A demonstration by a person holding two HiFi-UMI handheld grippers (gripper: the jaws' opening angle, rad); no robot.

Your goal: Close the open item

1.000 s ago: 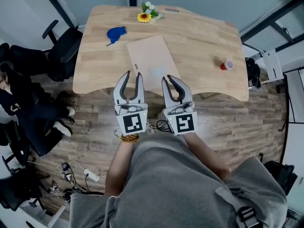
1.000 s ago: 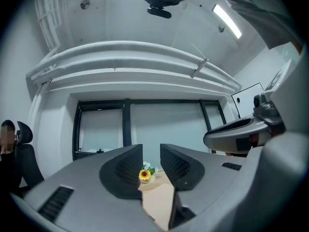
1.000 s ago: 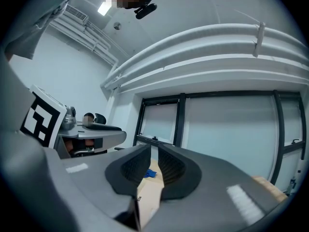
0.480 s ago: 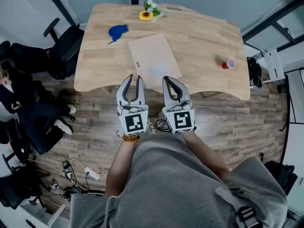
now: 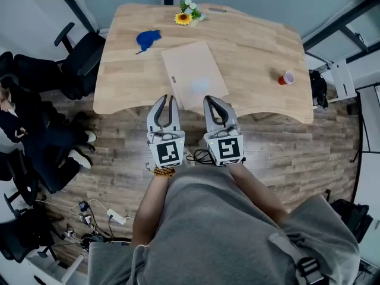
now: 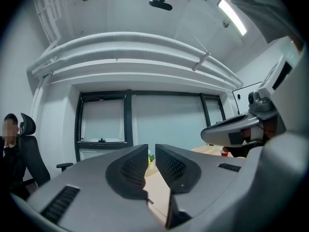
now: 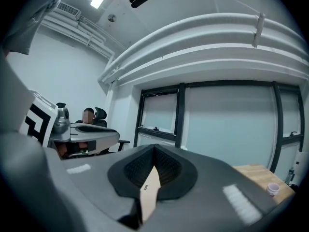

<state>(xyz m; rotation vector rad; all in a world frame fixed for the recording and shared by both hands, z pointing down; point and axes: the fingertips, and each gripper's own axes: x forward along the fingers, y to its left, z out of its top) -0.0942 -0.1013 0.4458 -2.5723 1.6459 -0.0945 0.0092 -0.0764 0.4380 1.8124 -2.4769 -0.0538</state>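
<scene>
A flat tan board-like case [image 5: 194,74] lies on the wooden table [image 5: 255,46], its near end at the table's front edge. Both grippers hover side by side just short of that edge, pointing at the case and touching nothing. My left gripper [image 5: 167,98] has a narrow gap between its jaws, which are closing on nothing; in the left gripper view [image 6: 151,151] the case [image 6: 157,197] shows through the gap. My right gripper [image 5: 211,99] is shut with its tips together and empty, as the right gripper view [image 7: 154,149] shows.
A blue object [image 5: 146,40] and a small bunch of flowers [image 5: 185,13] sit at the table's far left. A red cup [image 5: 285,78] stands at the right. A black office chair [image 5: 77,64] and a seated person [image 5: 18,123] are left of the table. Cables [image 5: 95,215] lie on the floor.
The left jaws have drawn closer together. The right jaws have gone from slightly apart to shut. Both grippers stay at about the same place before the table's edge.
</scene>
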